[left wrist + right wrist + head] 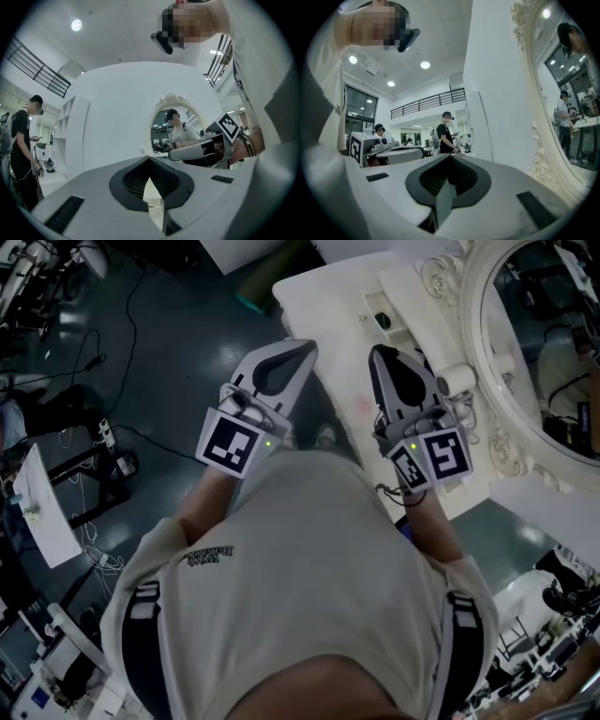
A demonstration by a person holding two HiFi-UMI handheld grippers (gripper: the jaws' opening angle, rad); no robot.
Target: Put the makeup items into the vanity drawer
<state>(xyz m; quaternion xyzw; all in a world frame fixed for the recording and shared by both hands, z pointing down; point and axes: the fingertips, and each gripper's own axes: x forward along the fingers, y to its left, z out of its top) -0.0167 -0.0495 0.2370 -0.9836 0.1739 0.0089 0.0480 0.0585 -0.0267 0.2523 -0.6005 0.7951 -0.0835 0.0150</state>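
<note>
Vanity drawer fronts cannot be picked out. The head view shows only the top of the cream-white vanity table [323, 301] from above, and its near side is hidden under the person's pale T-shirt [309, 596]. One small dark round thing [382, 322] sits in a boxed section at the back of the table, too small to name as makeup. The oval mirror [476, 362] is cut off by the frame's right edge; its white rim is carved in scrolls and looks smooth and glossy. The left gripper [307, 351] hangs over the dark, dull floor [169, 352], just off the table's left edge. The right gripper [380, 351] is above the table top, beside the mirror. Both have grey plastic shells and ribbed black pads. In each gripper view the jaws meet at their tips with nothing between them. White cables [94, 545] tangle on the floor at the left. The room is bright and white-walled, with round ceiling lights. A person in black [23, 140] stands by a white shelf unit [70, 136].
</note>
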